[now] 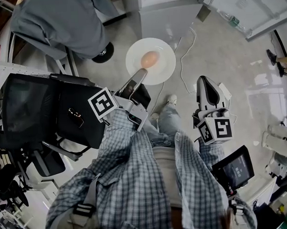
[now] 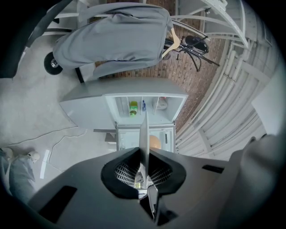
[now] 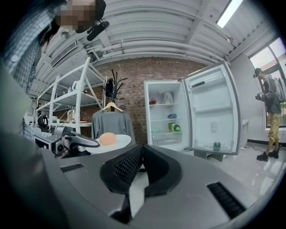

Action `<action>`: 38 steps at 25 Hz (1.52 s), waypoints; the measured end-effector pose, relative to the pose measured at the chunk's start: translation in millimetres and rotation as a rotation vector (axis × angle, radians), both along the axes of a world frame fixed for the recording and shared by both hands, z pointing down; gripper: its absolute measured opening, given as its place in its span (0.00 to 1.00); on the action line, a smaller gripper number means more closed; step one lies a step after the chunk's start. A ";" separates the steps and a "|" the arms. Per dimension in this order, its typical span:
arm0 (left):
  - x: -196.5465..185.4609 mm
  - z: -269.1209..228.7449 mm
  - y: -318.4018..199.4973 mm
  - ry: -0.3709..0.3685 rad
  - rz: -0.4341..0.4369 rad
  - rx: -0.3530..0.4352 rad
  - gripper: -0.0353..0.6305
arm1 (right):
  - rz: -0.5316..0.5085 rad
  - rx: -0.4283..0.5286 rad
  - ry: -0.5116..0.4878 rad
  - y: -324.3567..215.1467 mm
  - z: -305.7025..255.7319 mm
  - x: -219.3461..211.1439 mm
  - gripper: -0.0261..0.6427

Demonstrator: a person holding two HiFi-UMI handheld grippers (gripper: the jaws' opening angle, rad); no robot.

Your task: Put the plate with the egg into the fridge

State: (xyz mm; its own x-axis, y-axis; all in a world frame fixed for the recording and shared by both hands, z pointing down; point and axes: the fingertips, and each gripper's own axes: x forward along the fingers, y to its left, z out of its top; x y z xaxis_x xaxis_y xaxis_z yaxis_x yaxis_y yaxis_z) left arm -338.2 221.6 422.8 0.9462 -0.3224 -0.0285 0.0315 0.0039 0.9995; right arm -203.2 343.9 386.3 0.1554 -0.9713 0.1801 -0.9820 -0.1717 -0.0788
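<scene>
A white plate (image 1: 161, 67) with a tan egg (image 1: 150, 59) on it hangs level above the floor, in front of the white fridge (image 1: 170, 13). My left gripper (image 1: 141, 76) is shut on the plate's near rim. In the left gripper view the plate (image 2: 144, 129) shows edge-on between the jaws, with the egg (image 2: 155, 142) just right of it. The fridge (image 3: 164, 112) stands with its door (image 3: 212, 112) swung wide to the right. My right gripper (image 1: 206, 81) hangs shut and empty to the right of the plate. From its view the plate (image 3: 119, 142), egg (image 3: 107, 138) and left gripper (image 3: 80, 143) sit at left.
A grey garment (image 1: 59, 23) hangs on a rack left of the fridge. A black office chair (image 1: 44, 116) stands at my left. A white cable (image 1: 184, 57) trails over the floor. Bottles (image 2: 133, 108) sit on fridge shelves. A person (image 3: 270, 114) stands at far right.
</scene>
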 end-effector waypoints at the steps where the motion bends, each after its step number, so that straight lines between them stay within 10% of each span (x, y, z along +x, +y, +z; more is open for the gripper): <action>1: 0.3 0.1 -1.1 -0.001 -0.004 0.002 0.09 | -0.008 0.001 0.003 -1.6 -1.0 0.4 0.05; 38: 196.6 -27.3 -54.4 -0.024 -0.109 0.080 0.09 | -0.144 0.047 -0.017 -75.7 0.6 214.8 0.05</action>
